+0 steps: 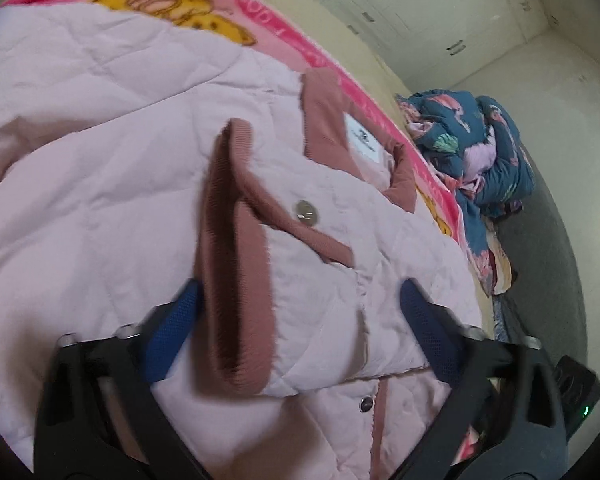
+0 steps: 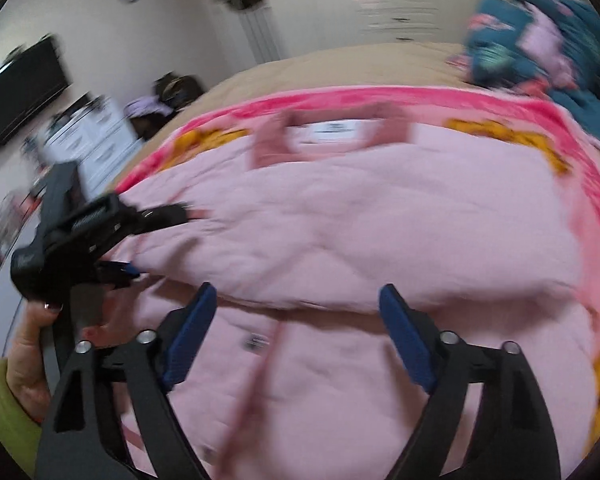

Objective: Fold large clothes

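Jacket on blanket, cuff btwn open left claw pads

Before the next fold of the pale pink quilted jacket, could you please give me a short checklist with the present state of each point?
1. Pale pink quilted jacket lies on the bright pink cartoon blanket: ok.
2. Left hand-held gripper open, brown ribbed cuff between its fingers, not pinched: ok.
3. Right hand-held gripper open, holding nothing: ok.
4. Brown collar with white label faces up: ok.
5. Front snaps all closed: cannot tell.
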Demonstrator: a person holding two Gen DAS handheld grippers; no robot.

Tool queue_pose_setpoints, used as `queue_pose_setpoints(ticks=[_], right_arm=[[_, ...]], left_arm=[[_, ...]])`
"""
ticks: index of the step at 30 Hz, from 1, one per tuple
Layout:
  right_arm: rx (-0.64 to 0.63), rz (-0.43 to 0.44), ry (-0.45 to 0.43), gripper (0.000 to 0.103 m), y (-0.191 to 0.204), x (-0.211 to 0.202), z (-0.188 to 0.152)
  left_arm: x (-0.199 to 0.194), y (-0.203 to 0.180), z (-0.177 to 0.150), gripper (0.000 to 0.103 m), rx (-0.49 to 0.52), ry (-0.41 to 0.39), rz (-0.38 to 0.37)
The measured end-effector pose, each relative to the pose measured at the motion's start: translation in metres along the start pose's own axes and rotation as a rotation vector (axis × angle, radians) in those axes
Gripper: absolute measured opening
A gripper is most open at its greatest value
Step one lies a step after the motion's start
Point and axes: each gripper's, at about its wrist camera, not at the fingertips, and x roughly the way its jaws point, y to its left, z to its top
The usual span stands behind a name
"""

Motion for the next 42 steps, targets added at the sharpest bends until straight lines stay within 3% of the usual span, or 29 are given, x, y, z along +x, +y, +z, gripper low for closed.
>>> queue_pose_setpoints(ticks=[2, 4, 5, 12, 17, 25, 31, 42], right_arm=[[0.05, -0.051, 0.001, 0.076, -0.026, -0.013, -0.004], [0.075, -0.095, 0.006, 0.074, -0.045, -0.022, -0.009], [0.086, -0.109, 0.002, 0.074, -0.051, -0.026, -0.01], [0.128, -0.171, -0.068, 0.074, -0.079, -0.044, -0.002], [0.103, -0.207, -0.079, 0.074, -0.075, -0.027, 0.016], [0.074, -0.252, -0.048, 0.074, -0.072, 0.006, 0.041], [0.091, -0.281, -0.016, 0.074, -0.082, 0.023, 0.048], [0.187, -0.32, 0.077, 0.074, -0.115, 0.051, 0.029]], left_arm=[[0.0, -0.01, -0.003, 0.032, 0.08, -0.027, 0.041], [-0.006, -0.019, -0.003, 0.015, 0.155, -0.062, 0.039], [-0.014, -0.026, 0.0, 0.014, 0.189, -0.09, 0.028], [-0.074, -0.058, 0.03, 0.011, 0.318, -0.287, 0.026], [-0.048, -0.041, 0.047, 0.012, 0.316, -0.209, 0.115], [-0.02, 0.005, 0.033, 0.013, 0.274, -0.119, 0.203], [-0.014, 0.015, 0.029, 0.014, 0.272, -0.102, 0.223], [-0.006, 0.026, 0.025, 0.017, 0.246, -0.069, 0.226]])
